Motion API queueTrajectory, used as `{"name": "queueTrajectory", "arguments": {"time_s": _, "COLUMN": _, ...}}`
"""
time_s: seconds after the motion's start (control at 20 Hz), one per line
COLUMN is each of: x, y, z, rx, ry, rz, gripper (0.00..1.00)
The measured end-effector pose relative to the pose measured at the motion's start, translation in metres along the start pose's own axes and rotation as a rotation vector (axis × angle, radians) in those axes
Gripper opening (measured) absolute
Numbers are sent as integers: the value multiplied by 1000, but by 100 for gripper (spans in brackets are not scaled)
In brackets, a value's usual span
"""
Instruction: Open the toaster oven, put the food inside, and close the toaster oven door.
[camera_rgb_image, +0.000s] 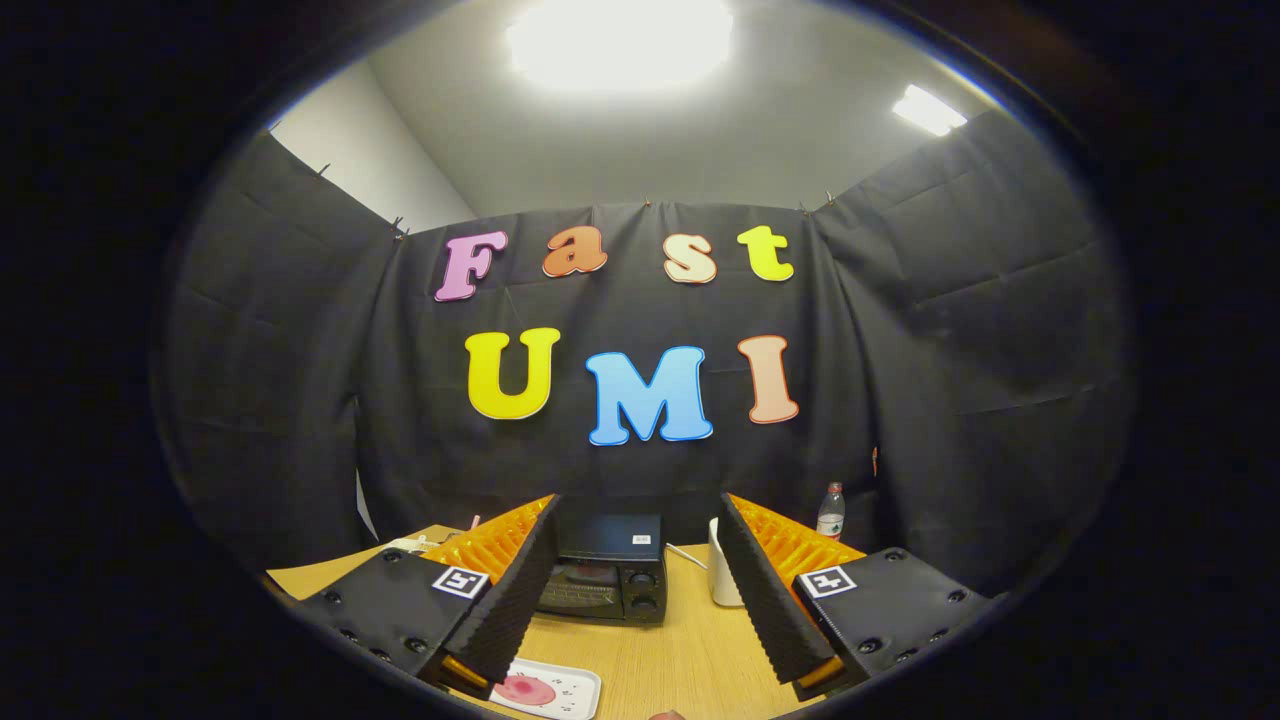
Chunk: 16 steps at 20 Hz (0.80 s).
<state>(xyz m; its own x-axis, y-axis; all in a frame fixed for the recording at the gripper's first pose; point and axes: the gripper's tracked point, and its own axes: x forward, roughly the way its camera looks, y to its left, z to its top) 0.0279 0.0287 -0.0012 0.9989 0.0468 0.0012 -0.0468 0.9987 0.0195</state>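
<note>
The gripper hangs with its fingers spread wide and nothing between them, well back from the toaster oven, which sits on the wooden table beyond the fingertips with its door seemingly closed. The food lies on a white tray close under the left finger. Opening comes first, I judge — approach the door's top edge squarely and pull down gently, keeping clear of the white cup just right of the oven.
</note>
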Motion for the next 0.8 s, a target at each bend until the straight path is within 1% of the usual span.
{"name": "queueTrajectory", "arguments": {"time_s": 0.4, "x": 65, "y": 46, "z": -13, "rx": 15, "ry": 10, "rz": 86, "gripper": 97}}
{"name": "queueTrajectory", "arguments": {"time_s": 0.6, "x": 100, "y": 73, "z": -32, "rx": 0, "ry": 30, "rz": 131, "gripper": 97}}
{"name": "queueTrajectory", "arguments": {"time_s": 0.8, "x": 132, "y": 99, "z": -61, "rx": 19, "ry": 72, "rz": 162, "gripper": 97}}
